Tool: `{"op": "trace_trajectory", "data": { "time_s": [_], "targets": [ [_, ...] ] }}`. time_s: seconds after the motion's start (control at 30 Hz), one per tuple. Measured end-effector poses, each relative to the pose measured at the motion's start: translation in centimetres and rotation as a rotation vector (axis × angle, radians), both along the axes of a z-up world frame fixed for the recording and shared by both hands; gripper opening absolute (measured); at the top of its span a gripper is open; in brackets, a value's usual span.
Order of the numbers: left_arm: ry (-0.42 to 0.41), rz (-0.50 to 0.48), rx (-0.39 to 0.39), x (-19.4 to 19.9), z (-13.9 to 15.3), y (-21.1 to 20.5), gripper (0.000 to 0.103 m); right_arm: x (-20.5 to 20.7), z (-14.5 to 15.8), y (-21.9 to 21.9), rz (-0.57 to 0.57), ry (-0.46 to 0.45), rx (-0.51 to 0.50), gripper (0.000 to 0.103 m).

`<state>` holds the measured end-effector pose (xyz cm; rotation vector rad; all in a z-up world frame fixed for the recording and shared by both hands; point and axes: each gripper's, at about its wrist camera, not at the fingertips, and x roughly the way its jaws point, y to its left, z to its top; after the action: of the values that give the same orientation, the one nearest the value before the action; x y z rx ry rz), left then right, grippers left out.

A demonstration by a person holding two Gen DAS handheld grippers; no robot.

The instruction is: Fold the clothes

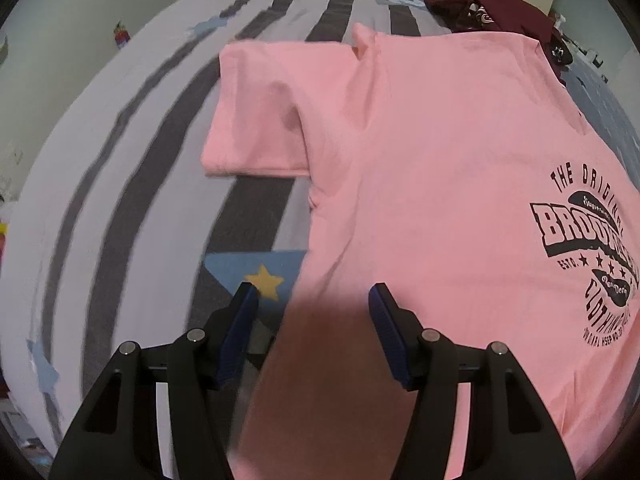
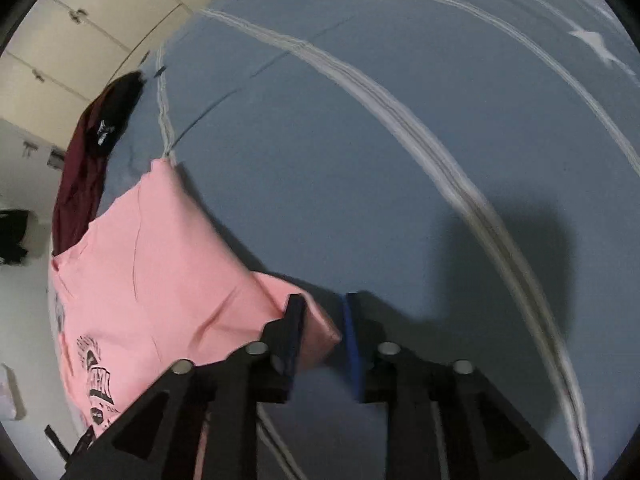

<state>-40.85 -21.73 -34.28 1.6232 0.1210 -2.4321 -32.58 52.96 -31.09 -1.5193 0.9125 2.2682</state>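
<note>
My left gripper (image 1: 314, 300) has its fingers spread wide, with the lower edge of the pink T-shirt (image 1: 420, 152) rising blurred between them; I cannot tell that either pad touches it. My right gripper (image 2: 322, 312) has its fingers partly apart around the shirt's lifted corner, the cloth lying against the left finger (image 2: 294, 320), so the hold looks loose. The shirt lies print up on the bed (image 1: 120, 184), beyond my fingers, one sleeve (image 1: 256, 108) flat to the shirt's left. Past the shirt sits a maroon garment pile (image 1: 492, 8). I judge the corner could slip free if I lift before closing, and uneven pulling would skew the fold or drag the shirt into the pile.
</note>
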Motion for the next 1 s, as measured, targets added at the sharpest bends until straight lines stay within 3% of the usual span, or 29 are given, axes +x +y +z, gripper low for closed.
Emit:
{"op": "trace_trajectory", "data": {
  "time_s": [0.03, 0.1, 0.27, 0.33, 0.43, 0.6, 0.7, 0.77, 0.87, 0.93, 0.97, 1.0],
  "targets": [
    [0.02, -0.008, -0.004, -0.1, 0.6, 0.1, 0.056, 0.0, 1.1, 0.2, -0.01, 0.026, 0.032, 0.04],
    [0.066, -0.026, -0.006, -0.4, 1.9, 0.3, 0.056, -1.3, 3.3, -0.1, 0.012, 0.074, 0.12, 0.046],
    [0.137, -0.086, -0.018, -4.4, 3.1, 0.8, 0.056, -9.0, 5.6, -3.8, 0.242, 0.162, 0.168, 0.047],
    [0.152, -0.113, -0.013, -5.7, 3.6, 1.5, 0.056, -12.6, 5.4, -7.2, 0.364, 0.17, 0.207, 0.048],
    [0.182, -0.189, -0.066, -8.6, 4.1, 2.4, 0.056, -17.4, 4.4, -12.2, 0.538, 0.159, 0.259, 0.05],
    [0.164, -0.301, -0.172, -16.8, 3.9, 2.2, 0.056, -22.8, 0.4, -17.6, 0.696, 0.046, 0.361, 0.05],
    [0.113, -0.328, -0.171, -21.0, 2.7, 1.5, 0.056, -24.2, -1.2, -18.6, 0.723, -0.02, 0.383, 0.051],
    [0.012, -0.365, -0.12, -23.2, 0.6, 1.4, 0.056, -24.6, -2.1, -19.0, 0.722, -0.032, 0.399, 0.054],
    [-0.033, -0.415, -0.13, -23.5, -0.9, 1.5, 0.056, -24.5, -2.3, -18.9, 0.714, -0.014, 0.392, 0.055],
    [-0.019, -0.422, -0.086, -23.0, -0.8, 1.1, 0.038, -24.2, -2.2, -18.7, 0.713, -0.005, 0.371, 0.055],
    [-0.012, -0.434, -0.101, -22.7, -0.7, 1.2, 0.015, -24.1, -2.2, -18.8, 0.721, -0.003, 0.359, 0.055],
    [-0.005, -0.451, -0.135, -22.3, -0.7, 1.3, 0.006, -23.9, -2.1, -18.9, 0.732, 0.0, 0.35, 0.048]
  ]
}}
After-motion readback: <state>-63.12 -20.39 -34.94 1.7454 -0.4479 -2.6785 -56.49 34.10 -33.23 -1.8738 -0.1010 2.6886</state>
